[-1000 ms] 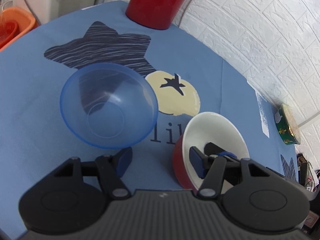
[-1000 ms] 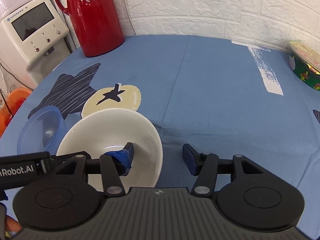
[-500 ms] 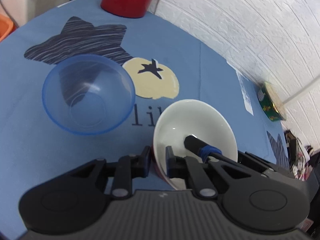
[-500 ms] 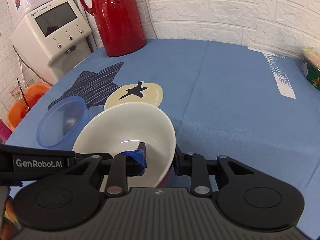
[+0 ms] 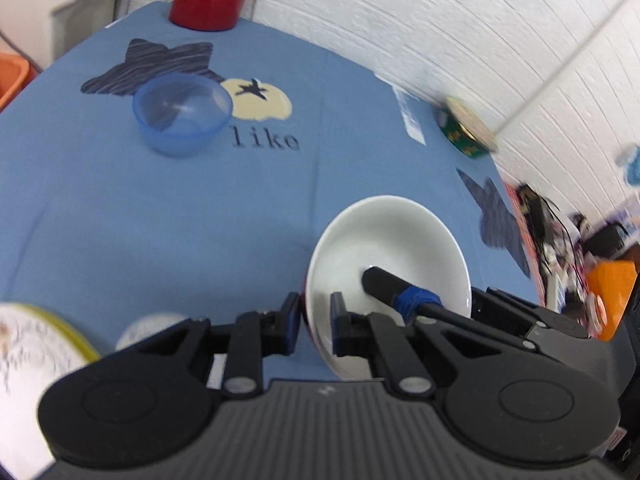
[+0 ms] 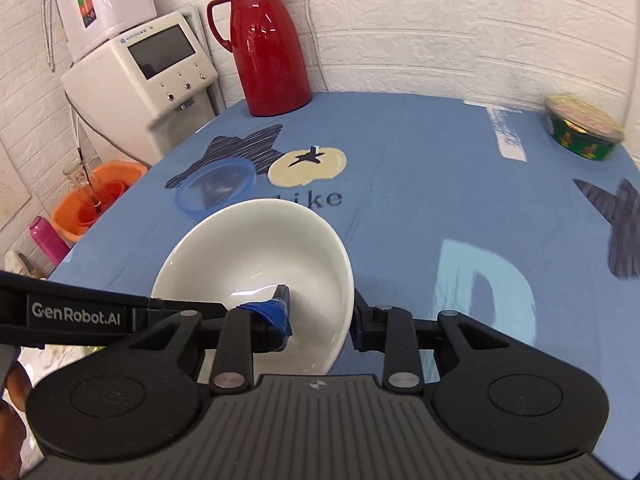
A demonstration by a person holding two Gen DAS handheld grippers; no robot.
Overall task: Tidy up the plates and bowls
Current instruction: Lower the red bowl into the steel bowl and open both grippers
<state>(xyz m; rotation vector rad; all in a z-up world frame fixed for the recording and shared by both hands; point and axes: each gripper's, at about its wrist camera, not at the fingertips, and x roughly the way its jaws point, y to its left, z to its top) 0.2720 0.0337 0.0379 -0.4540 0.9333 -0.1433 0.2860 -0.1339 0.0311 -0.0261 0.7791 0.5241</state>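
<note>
White bowl [image 5: 394, 248]: red outside, white inside, carried by both grippers above the near part of the table, tilted, clear of the cloth.
Left gripper [image 5: 315, 322]: jaws closed tight on the bowl's rim, 1 pad outside on the red wall, 1 inside on the white.
Right gripper [image 6: 320, 312]: jaws clamped on the opposite side of the rim, having just eased a little wider; the blue-taped finger [image 6: 272, 314] lies inside the bowl, the other pad presses the outer wall.
Blue bowl [image 5: 182, 114]: clear blue plastic, upright on the table toward the far left, partly over the dark star print, just beside the cream apple print; well apart from the white bowl.
Table [image 6: 440, 168]: covered by a blue cloth with star prints and dark lettering.
Red jug [image 6: 266, 46]: stands at the far edge of the table, against the white brick wall.
Green tin [image 6: 582, 132]: at the far right corner of the table.
Plate [image 5: 36, 344]: yellow-rimmed, patterned, at the near left edge in the left wrist view; blurred.
White dispenser [image 6: 148, 76]: off the table's far left corner.
Orange basin [image 6: 96, 196]: on the floor below the table's left edge.
</note>
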